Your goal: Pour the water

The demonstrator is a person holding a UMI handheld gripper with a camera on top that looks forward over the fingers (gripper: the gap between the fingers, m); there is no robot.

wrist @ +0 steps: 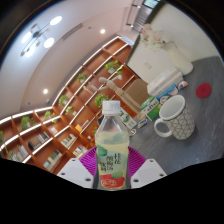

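The tool is holding a clear plastic bottle between its fingers; the purple pads are pressing against the labelled lower body on both sides, with no gap showing. The bottle is carrying a white cap, which appears to be on still, and a green and pink label. It is sitting directly between the fingers, in line with them, and is lifted — no tabletop is showing beneath its base.

Beyond the bottle and off to one side, a white mug with a handle is standing on a pale tabletop. A red disc is lying farther along the same surface. Shelving with plants is filling the background, and the whole room is reading as tilted (the tool itself is being held at an angle).

Orientation: the bottle's long axis is running from base at the fingers to cap away from them, with the cap end pointing up and forward, not toward the mug. The mouth is well apart from the mug's rim.

Risks, as judged from this position:
- If the cap is indeed closed, tipping is going to deliver nothing.
- The grip is low on the body — the bottle could pivot or slip as it tips.
- A soft wall squeezed hard could push water out in a surge past the rim.
- The mouth is needing to be brought over the mug first, or water is landing on the tabletop.
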